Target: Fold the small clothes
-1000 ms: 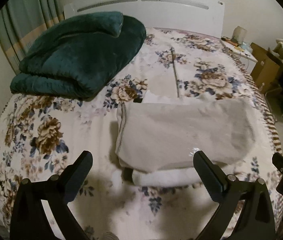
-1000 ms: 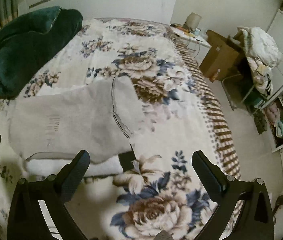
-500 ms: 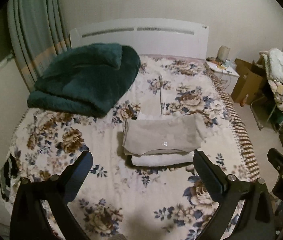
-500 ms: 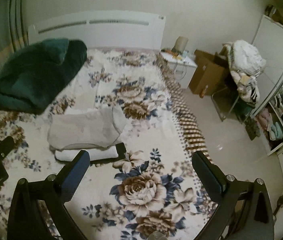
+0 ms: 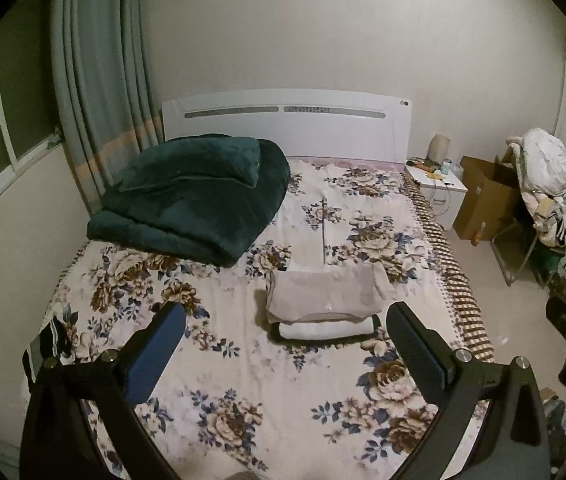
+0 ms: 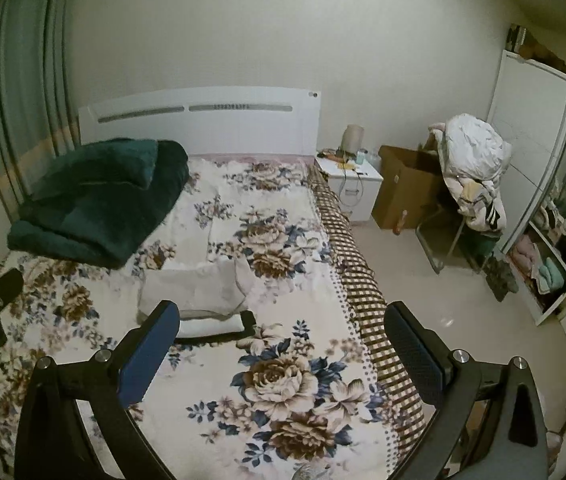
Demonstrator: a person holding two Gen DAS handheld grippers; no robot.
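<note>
A flower-patterned bedspread (image 5: 243, 360) covered the bed. At ten o'clock on it lay a bulky, folded dark green plush blanket (image 5: 195, 200). The left black two-finger gripper (image 5: 283, 336) hung above the bed with its jaws spread wide, holding nothing. Near the bed's centre sat a small stack of folded clothes: a pale grey fabric garment (image 5: 323, 292) on top of a folded white cloth (image 5: 325, 329). The right black two-finger gripper (image 6: 283, 332) hovered likewise, jaws wide and empty, the stack at its ten o'clock. At two o'clock stood a white bedside table (image 6: 353, 184).
</note>
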